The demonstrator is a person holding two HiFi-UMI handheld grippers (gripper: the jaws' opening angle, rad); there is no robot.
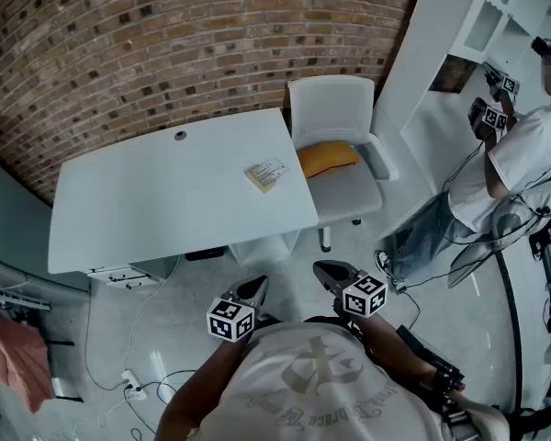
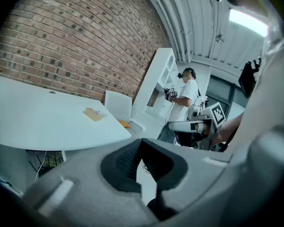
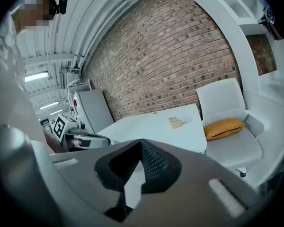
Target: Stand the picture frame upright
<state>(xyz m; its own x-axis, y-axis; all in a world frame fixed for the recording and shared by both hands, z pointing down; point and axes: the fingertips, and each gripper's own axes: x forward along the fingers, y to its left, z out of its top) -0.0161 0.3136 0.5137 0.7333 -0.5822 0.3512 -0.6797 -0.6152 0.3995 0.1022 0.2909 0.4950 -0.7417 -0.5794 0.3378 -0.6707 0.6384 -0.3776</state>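
Picture frame (image 1: 266, 174) flat on white table (image 1: 165, 211), long axis diagonal, toward chair (image 1: 331, 108).

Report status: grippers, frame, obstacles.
Left gripper, right gripper: jaws shut, empty, short of the white table. Small tan picture frame lying flat on it. Nothing in the way.

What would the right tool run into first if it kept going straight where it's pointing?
Probably the white table, a little left of the picture frame lying on it; depth is unclear.
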